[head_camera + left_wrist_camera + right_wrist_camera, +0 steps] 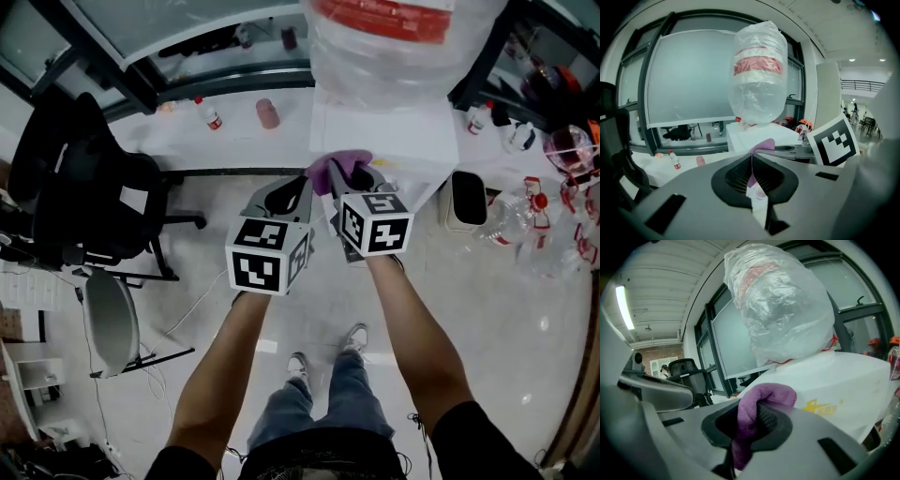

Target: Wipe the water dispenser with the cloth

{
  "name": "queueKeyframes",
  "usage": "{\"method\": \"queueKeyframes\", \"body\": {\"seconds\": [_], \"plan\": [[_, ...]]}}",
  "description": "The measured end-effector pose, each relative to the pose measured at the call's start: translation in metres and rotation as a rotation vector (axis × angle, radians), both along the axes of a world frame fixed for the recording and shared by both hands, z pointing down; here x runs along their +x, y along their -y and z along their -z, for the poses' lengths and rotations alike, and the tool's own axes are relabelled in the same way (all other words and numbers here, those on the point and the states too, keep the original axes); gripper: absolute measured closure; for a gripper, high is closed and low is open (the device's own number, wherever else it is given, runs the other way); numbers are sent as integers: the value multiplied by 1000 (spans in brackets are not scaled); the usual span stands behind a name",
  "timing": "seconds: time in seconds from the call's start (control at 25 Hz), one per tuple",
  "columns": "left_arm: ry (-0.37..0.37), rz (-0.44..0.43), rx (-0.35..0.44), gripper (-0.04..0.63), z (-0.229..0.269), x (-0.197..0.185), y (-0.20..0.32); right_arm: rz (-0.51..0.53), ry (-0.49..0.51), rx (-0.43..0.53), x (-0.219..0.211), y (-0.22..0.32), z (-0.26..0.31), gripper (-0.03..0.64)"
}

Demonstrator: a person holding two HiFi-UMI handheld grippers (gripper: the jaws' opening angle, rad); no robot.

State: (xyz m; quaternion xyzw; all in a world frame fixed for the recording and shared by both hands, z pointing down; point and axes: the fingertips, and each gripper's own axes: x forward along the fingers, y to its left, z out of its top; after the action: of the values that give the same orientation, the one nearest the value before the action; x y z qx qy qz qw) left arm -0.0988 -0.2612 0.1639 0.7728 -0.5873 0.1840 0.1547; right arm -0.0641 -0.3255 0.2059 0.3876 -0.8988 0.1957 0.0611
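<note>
The white water dispenser [384, 127] stands right in front of me, and on top is a big bottle [394, 37] wrapped in clear plastic. My right gripper [352, 178] is shut on a purple cloth [336, 169], held at the front top edge of the dispenser. In the right gripper view the cloth [771, 393] bulges out of the right gripper [754, 414], close to the dispenser [843, 380]. My left gripper [298, 195] hangs just left of it, shut, with nothing clearly held. The left gripper view shows its jaws [751, 157] meeting in a thin slit, the cloth [764, 144] beyond.
A black office chair [75, 187] and a grey stool [112, 319] stand at the left. Small bottles [208, 114] and a pink cup [268, 112] sit on the window ledge. A dark bin [467, 199] and several plastic bottles [534, 216] lie right of the dispenser.
</note>
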Motion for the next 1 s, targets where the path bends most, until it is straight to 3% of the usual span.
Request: {"method": "queueKeyframes", "body": {"seconds": [0.24,1.0], "plan": [[-6,-37,-10,568,-5,32,10,-47,22,1,41,6,3,572],[-14,-167,-17,568,-14,125,39,-204,-42,11,179,26,-1,572]]}}
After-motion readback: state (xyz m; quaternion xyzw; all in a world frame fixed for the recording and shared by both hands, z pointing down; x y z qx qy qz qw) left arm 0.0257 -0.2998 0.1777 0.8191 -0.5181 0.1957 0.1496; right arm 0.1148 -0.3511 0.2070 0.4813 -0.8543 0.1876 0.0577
